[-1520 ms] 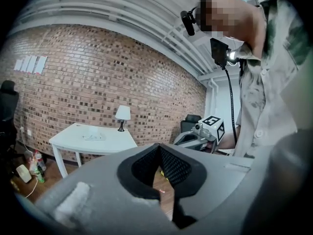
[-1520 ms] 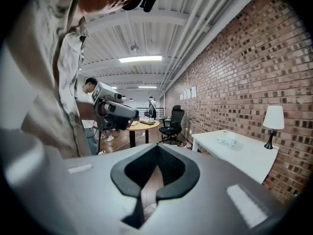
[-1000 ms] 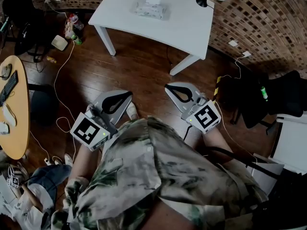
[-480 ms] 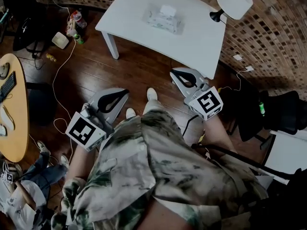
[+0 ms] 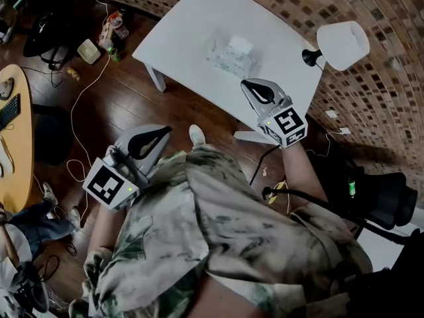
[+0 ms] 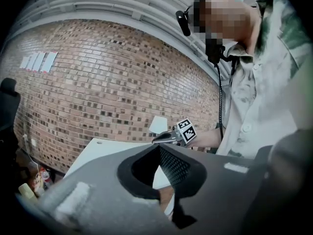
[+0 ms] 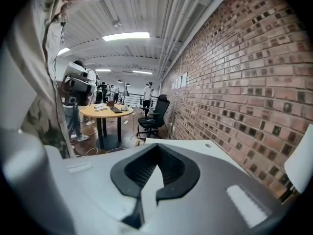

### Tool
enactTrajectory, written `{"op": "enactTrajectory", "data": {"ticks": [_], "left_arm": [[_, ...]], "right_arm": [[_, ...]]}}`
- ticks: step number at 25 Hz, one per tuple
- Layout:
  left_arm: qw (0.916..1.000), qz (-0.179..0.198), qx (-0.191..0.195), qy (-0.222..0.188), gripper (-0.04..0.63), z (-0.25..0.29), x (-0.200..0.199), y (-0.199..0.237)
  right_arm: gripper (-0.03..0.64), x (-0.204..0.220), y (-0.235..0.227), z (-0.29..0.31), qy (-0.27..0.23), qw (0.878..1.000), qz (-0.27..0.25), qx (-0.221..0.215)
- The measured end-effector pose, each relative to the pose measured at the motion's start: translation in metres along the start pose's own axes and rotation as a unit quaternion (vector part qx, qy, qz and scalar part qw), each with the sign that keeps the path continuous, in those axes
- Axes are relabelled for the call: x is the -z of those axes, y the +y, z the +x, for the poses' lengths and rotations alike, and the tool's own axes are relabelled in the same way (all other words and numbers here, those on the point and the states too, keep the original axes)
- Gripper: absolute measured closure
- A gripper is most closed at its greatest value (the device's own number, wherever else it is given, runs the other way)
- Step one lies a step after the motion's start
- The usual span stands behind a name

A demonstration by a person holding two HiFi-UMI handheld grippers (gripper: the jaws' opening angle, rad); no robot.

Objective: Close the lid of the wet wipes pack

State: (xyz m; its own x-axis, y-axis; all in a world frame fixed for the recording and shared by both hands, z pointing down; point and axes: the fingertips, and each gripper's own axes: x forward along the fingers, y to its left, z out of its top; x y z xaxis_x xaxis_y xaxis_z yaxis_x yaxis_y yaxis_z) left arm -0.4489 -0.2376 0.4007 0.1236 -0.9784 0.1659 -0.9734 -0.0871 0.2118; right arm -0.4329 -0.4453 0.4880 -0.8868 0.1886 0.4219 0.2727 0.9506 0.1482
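Zero progress yet: left tool (image 5: 165, 130) and right tool (image 5: 246, 83) are both clenched on nothing, neither touching the pale soft wet wipes pack (image 5: 227, 57) on the white worktop (image 5: 185, 25), white lid (image 5: 240, 44) apparently up.

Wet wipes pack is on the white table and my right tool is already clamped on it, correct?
Not clamped. The wet wipes pack is on the white table, but the right tool hangs short of it, jaws together on nothing, as the head view shows.
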Motion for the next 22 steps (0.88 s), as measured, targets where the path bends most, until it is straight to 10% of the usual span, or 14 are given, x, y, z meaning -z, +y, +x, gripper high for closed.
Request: {"op": "enactTrajectory", "data": {"ticks": [22], "left_arm": [[0.9928,-0.017,-0.118,0.004,0.597,0.085,-0.021,0.076]], "right_arm": [[0.614,0.118,-0.209,0.125,0.105,0.992,0.030,-0.059]]}}
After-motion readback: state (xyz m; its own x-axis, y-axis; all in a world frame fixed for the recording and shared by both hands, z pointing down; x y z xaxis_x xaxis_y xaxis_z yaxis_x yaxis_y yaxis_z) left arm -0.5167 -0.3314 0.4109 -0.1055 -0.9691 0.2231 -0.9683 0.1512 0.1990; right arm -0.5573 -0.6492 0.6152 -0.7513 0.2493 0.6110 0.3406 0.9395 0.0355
